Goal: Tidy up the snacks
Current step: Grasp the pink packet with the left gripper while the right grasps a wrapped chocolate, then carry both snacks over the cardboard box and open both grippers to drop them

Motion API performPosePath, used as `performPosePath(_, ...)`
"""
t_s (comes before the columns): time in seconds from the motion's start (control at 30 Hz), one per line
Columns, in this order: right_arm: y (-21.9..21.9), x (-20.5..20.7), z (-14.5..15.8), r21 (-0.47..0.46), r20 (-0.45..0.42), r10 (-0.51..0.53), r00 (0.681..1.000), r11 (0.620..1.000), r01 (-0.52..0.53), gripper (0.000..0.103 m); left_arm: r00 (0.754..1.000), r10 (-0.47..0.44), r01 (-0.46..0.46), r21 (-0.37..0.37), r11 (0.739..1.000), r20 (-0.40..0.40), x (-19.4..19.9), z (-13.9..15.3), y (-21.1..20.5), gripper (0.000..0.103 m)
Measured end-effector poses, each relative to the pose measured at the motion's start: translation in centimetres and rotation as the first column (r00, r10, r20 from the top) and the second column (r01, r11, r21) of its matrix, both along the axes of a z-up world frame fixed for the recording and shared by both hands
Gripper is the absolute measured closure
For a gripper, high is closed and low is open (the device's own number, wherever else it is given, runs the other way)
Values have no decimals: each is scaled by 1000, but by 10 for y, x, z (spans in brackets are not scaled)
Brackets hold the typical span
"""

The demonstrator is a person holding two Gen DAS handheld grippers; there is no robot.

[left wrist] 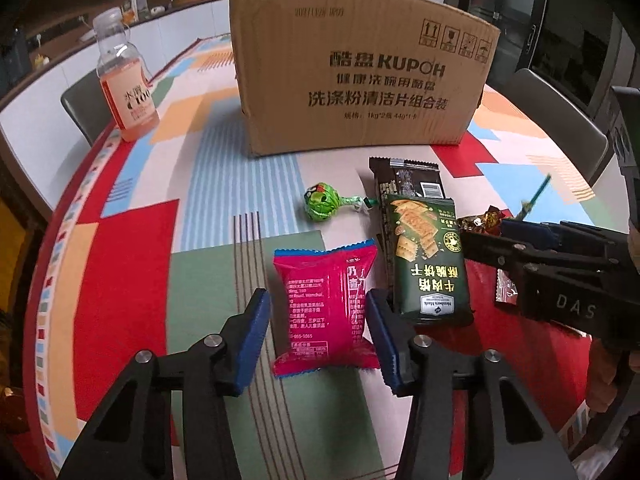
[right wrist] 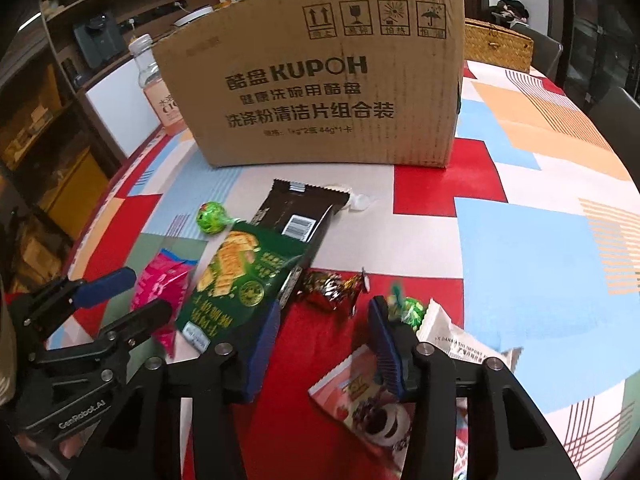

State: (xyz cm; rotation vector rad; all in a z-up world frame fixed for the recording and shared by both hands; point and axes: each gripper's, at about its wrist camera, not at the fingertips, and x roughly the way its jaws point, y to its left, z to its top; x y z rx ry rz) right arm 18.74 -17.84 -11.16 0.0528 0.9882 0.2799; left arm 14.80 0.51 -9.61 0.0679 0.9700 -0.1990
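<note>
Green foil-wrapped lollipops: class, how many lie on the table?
2. One green foil-wrapped lollipop lies left of the dark packets; another green foil-wrapped lollipop lies beside the white packet. More may be hidden under packets.

Both wrist views look steeply down past each claw, close over the worktop [left wrist: 132,264], sharing the cardboard box [left wrist: 360,80] ahead.

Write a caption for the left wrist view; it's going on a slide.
Left gripper straddles a pink snack packet on the patterned tablecloth, cardboard box behind.
</note>
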Motion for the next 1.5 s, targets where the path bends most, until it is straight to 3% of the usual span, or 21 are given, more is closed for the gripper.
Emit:
performPosePath(0.27,1,10,-3,2,4,3,1000,1000,-3,64,999,-1,-1,-36,999,-41,11,-8,-1,66)
performPosePath(0.53,0,10,-7,25,-16,17,1000,1000,-16,79,999,-12,10,-45,999,-42,10,-7,-5,68)
performPosePath(0.83,-1,-2,4,17,18,16,1000,1000,-16,81,1000,1,0,-47,999,22,2,15,-3,69)
performPosePath(1.5,1,-36,65,27,190,31,981,999,-37,81,980,-15,27,-55,998,200,-26,79,-11,69)
